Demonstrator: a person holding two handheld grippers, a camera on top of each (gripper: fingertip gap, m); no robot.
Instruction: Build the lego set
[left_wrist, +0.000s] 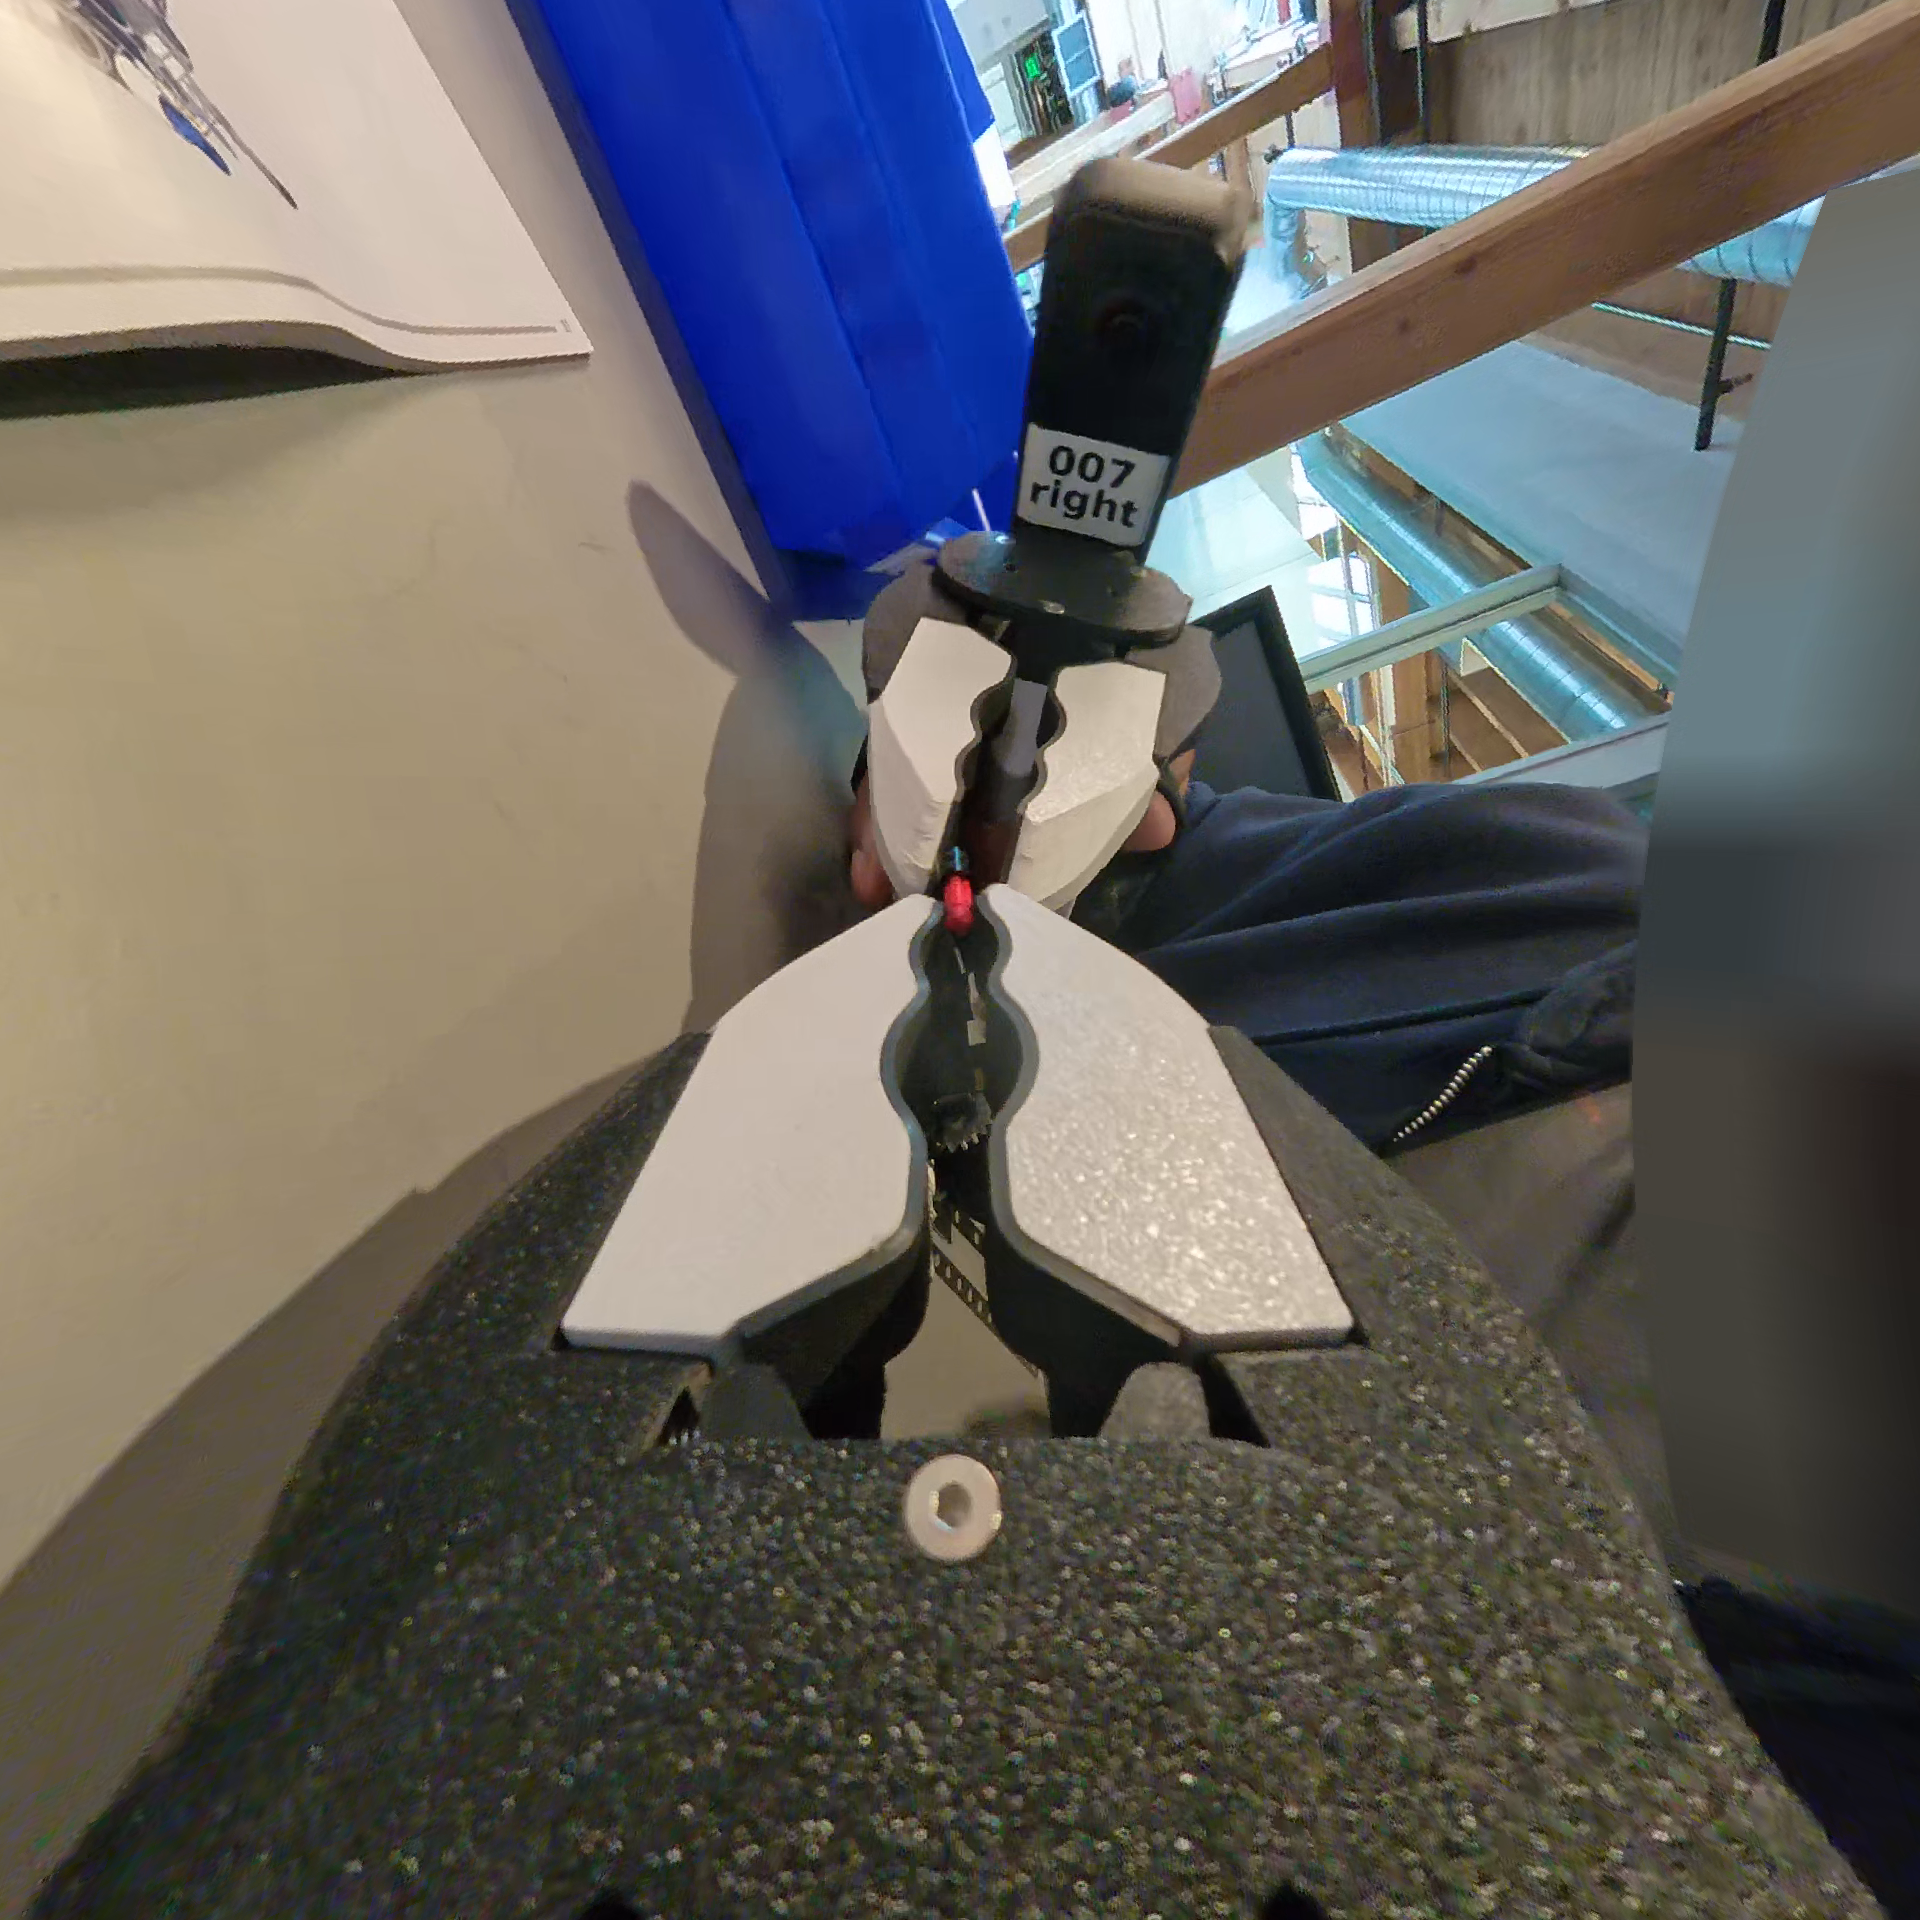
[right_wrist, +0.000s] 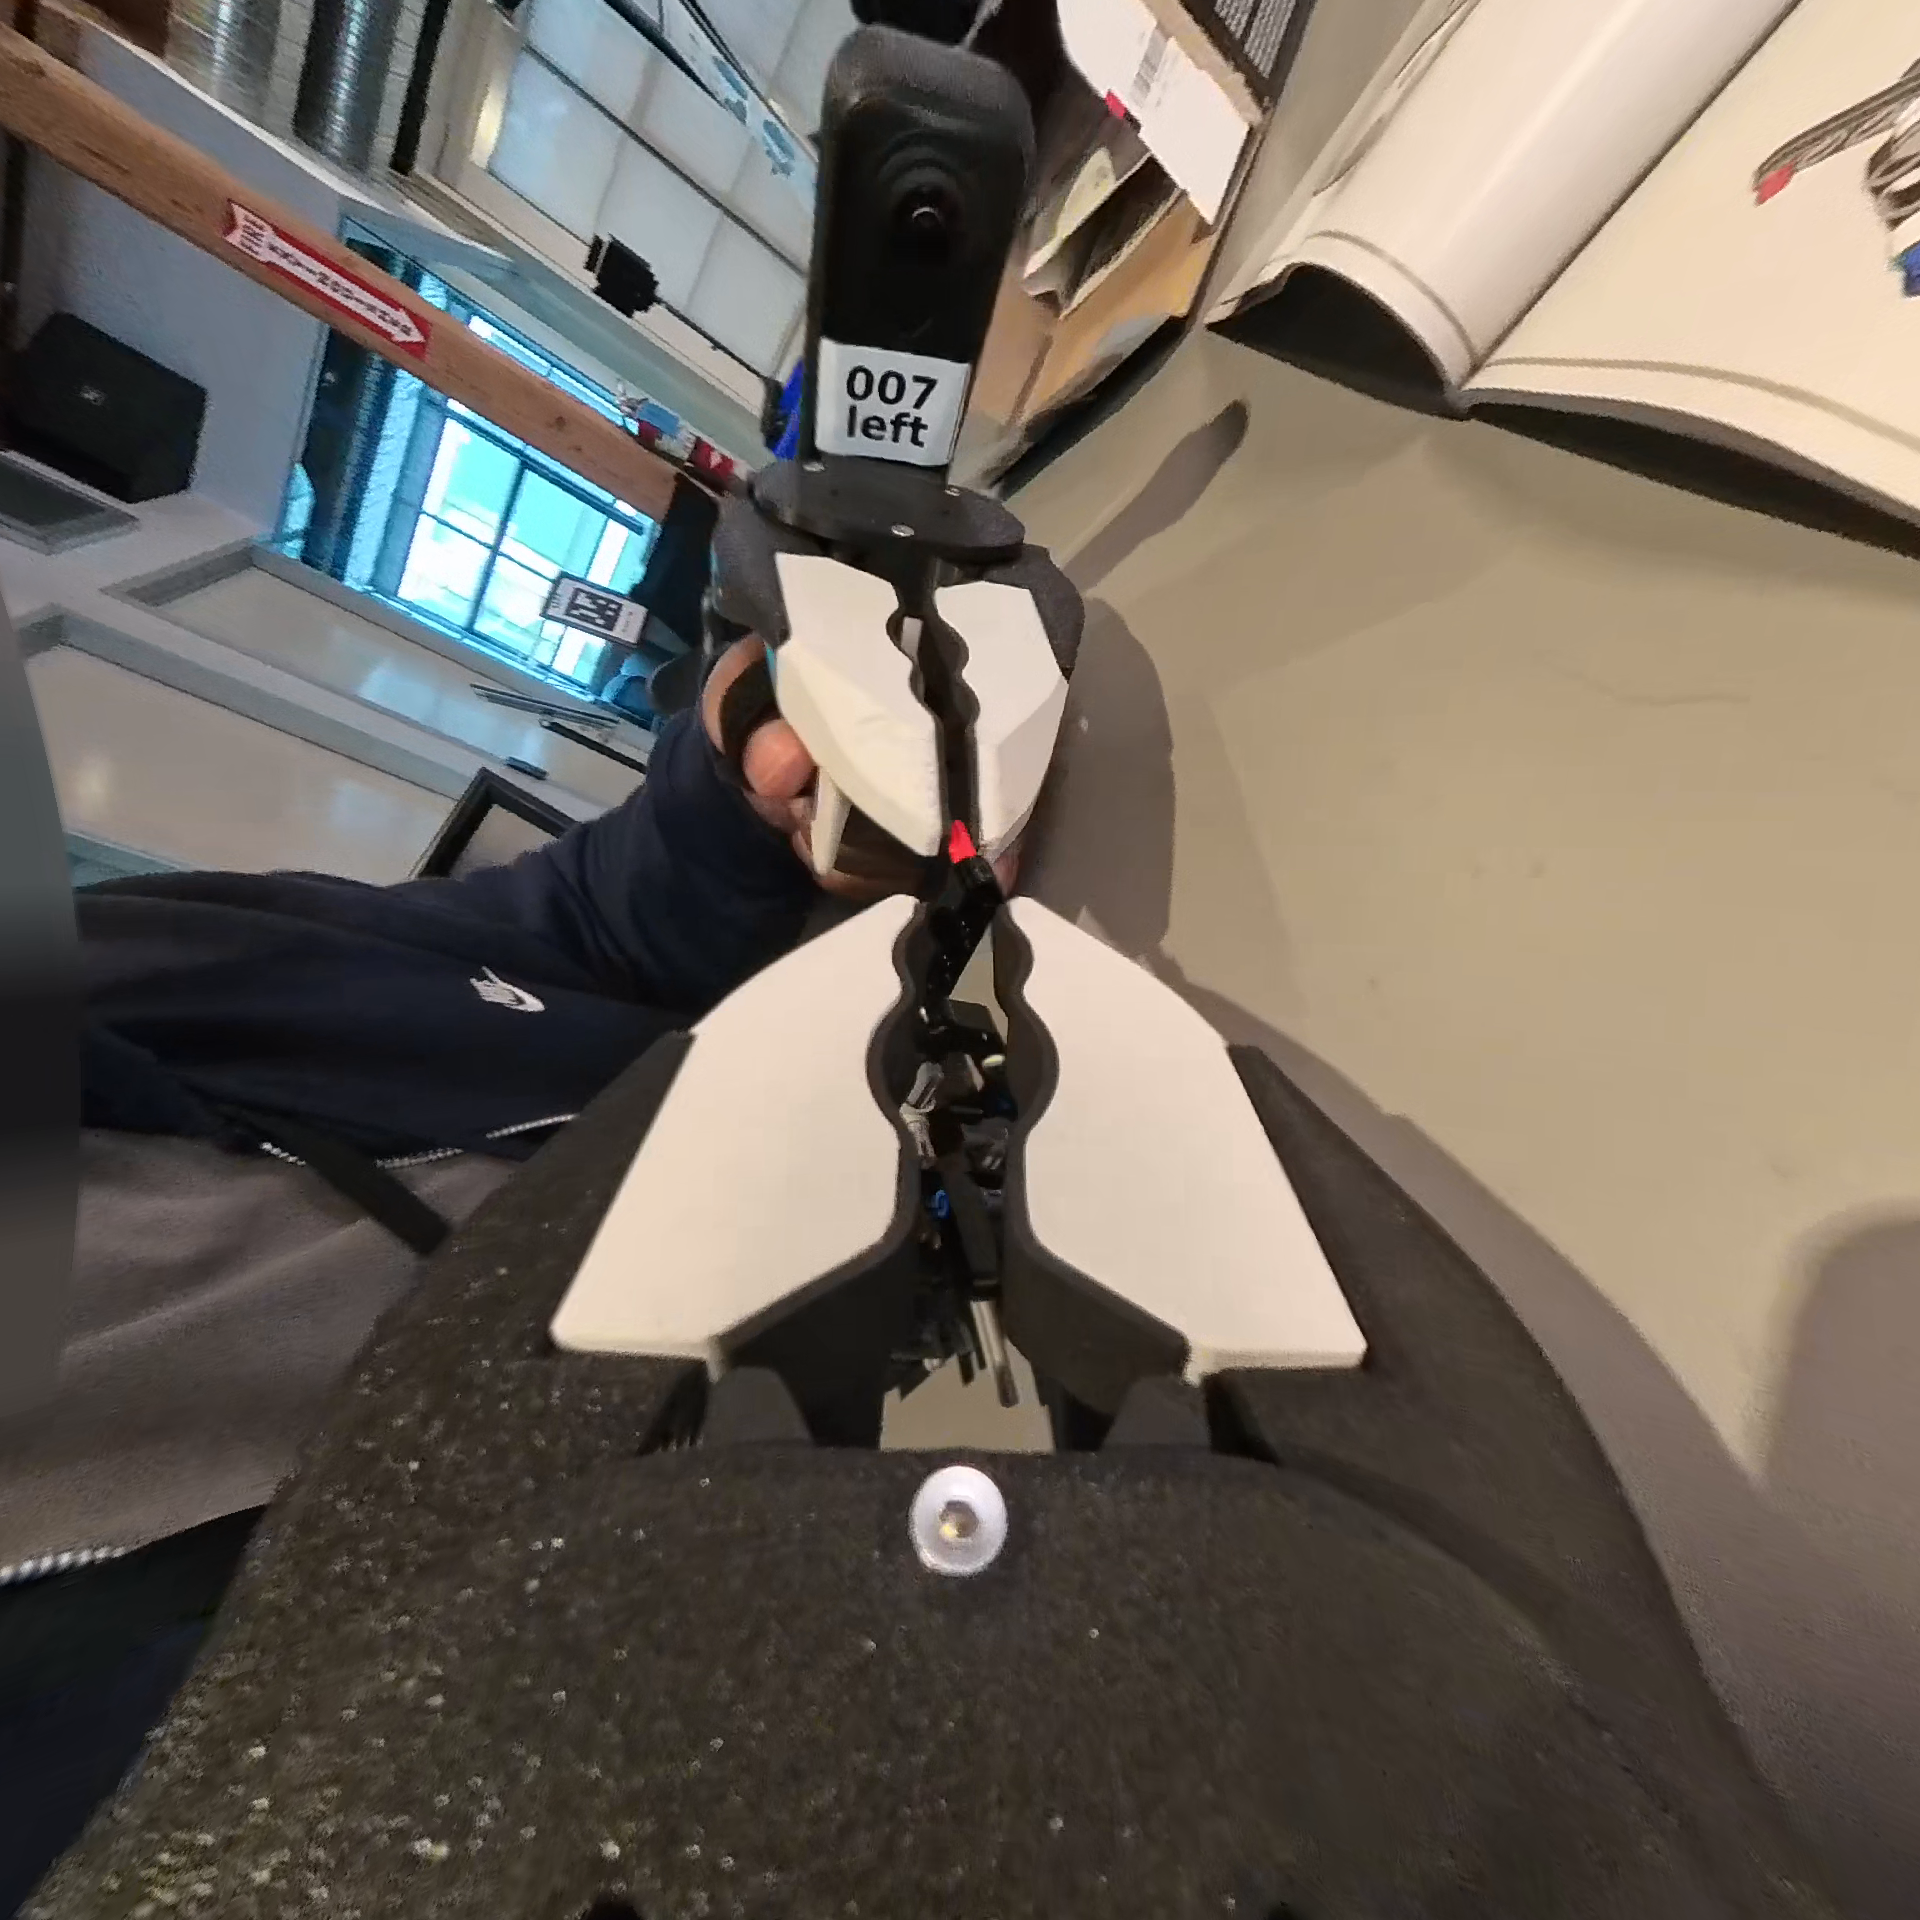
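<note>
Only left wrist view shows blue fabric bag (left_wrist: 821, 291), upper centre, contents unseen. Left gripper (left_wrist: 961, 914) and right gripper (right_wrist: 961, 904), tip to tip, jaws together, apparently clamping one black lego assembly (right_wrist: 961, 914) with a red tip.

Grey-beige table (left_wrist: 312, 727): open instruction booklet (left_wrist: 260, 208) lying on it, blue bag (left_wrist: 810, 260) beside.

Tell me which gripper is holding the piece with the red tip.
The left gripper pinches the red-tipped piece; the right gripper grips a black lego assembly instead.
</note>
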